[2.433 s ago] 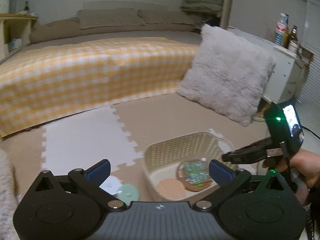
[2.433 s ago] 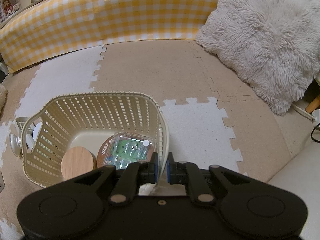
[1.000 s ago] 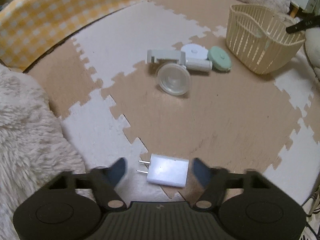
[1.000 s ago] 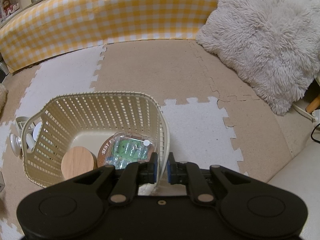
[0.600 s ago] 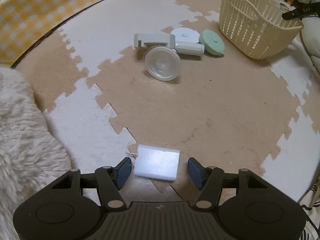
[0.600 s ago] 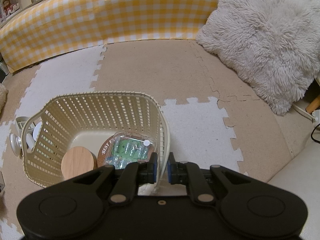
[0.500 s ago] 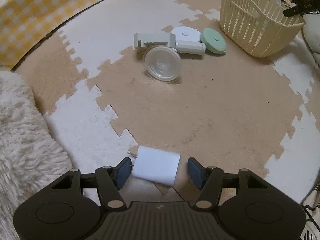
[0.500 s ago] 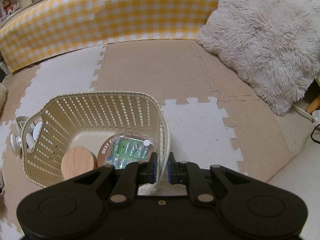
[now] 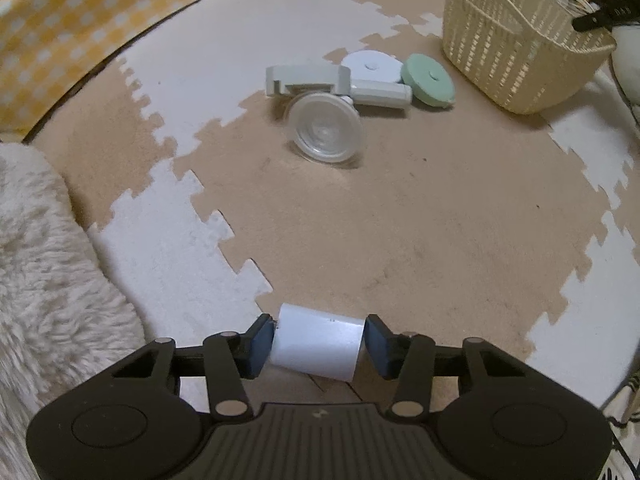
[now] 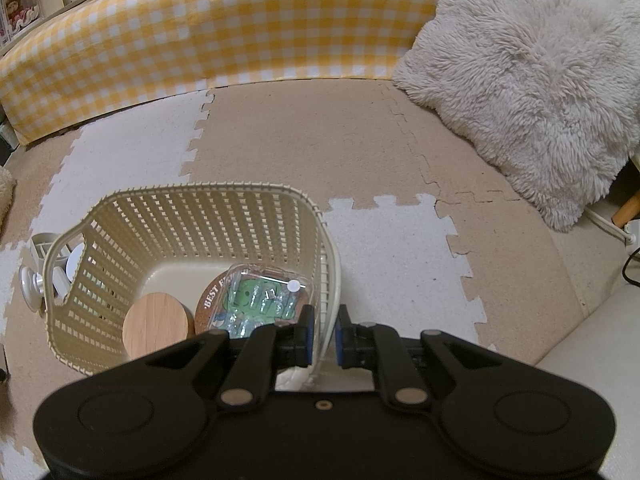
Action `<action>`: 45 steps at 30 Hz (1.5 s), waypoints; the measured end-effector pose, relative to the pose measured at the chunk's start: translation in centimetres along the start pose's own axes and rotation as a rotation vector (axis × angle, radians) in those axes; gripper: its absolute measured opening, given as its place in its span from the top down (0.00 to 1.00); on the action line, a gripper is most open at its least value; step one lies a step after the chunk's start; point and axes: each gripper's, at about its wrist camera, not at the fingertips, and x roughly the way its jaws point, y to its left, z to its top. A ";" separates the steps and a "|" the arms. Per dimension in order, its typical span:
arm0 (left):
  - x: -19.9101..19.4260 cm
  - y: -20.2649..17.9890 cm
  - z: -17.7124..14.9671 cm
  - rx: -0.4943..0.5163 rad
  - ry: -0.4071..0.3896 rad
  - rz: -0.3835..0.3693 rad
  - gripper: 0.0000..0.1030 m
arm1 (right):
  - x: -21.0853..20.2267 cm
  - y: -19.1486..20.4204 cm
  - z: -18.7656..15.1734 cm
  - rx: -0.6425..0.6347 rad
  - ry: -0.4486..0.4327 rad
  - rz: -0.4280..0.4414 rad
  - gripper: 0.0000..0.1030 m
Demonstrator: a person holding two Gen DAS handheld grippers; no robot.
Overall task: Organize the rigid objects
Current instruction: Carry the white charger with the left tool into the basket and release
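My left gripper (image 9: 319,345) is closed around a white plug adapter (image 9: 318,346), its pads touching both sides, just above the foam floor mat. My right gripper (image 10: 323,337) is shut on the near rim of the cream basket (image 10: 192,200), one finger inside and one outside. The basket also shows at the far right in the left wrist view (image 9: 516,36). In the basket lie a wooden disc (image 10: 157,327) and a clear case with green contents (image 10: 260,300).
On the mat in the left wrist view lie a clear round lid (image 9: 326,130), a grey-white bracket device (image 9: 316,80), a white disc (image 9: 374,65) and a mint green disc (image 9: 429,80). A fluffy cushion (image 9: 48,264) is at left; another (image 10: 524,76) is beyond the basket. A yellow checked bed edge (image 10: 224,36) runs behind.
My left gripper has swung from the basket down to the white adapter, moved in around it and closed its fingers onto it. The right gripper has held still on the basket rim.
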 end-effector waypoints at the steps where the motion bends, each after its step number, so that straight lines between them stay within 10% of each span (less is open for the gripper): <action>1: 0.0 -0.2 0.0 0.006 0.005 -0.002 0.50 | 0.0 0.0 0.0 0.000 0.000 0.000 0.89; 17: -1.6 0.1 1.4 -0.165 -0.064 -0.035 0.51 | 0.0 0.0 0.0 0.004 0.002 -0.003 0.92; 45: -9.5 -10.8 13.5 -0.443 -0.500 -0.360 0.51 | -0.8 -2.0 0.9 0.142 -0.063 0.072 0.95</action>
